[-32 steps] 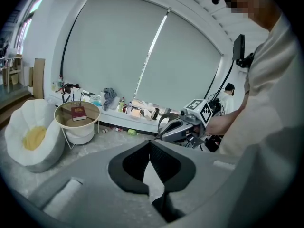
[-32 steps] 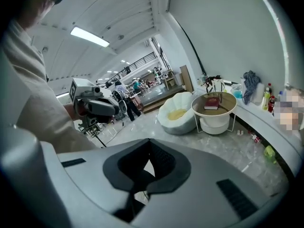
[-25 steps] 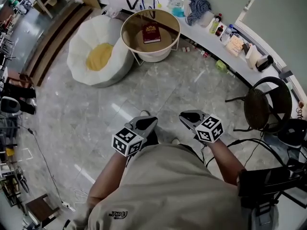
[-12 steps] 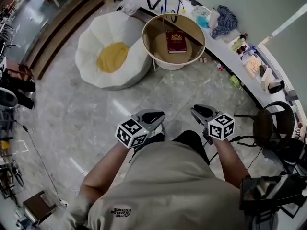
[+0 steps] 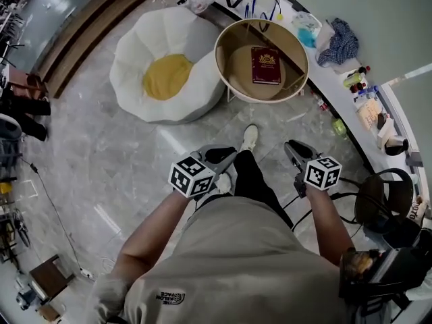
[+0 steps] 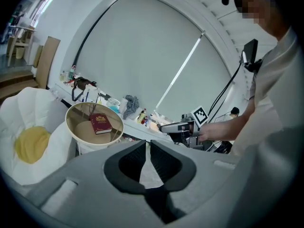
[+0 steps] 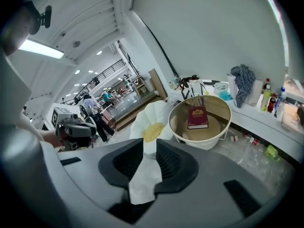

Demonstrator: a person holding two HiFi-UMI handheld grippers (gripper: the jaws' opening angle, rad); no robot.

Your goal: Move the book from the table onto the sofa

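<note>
On round table point(image 5: 233, 73), red book point(image 5: 266, 65) lay flat; your left gripper point(image 5: 226, 155) was shut, right gripper point(image 5: 291, 147) (empty) had just been opening.

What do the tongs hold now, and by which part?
Nothing is held. Left tongs are shut, empty; right tongs have just been opening, nothing between them.

Before the high-rimmed round table point(image 5: 262, 102) the marble floor point(image 5: 135, 160) lies open; a white beanbag sofa point(image 5: 135, 79) crowds its left, a cluttered counter point(image 5: 337, 93) its far side.
</note>
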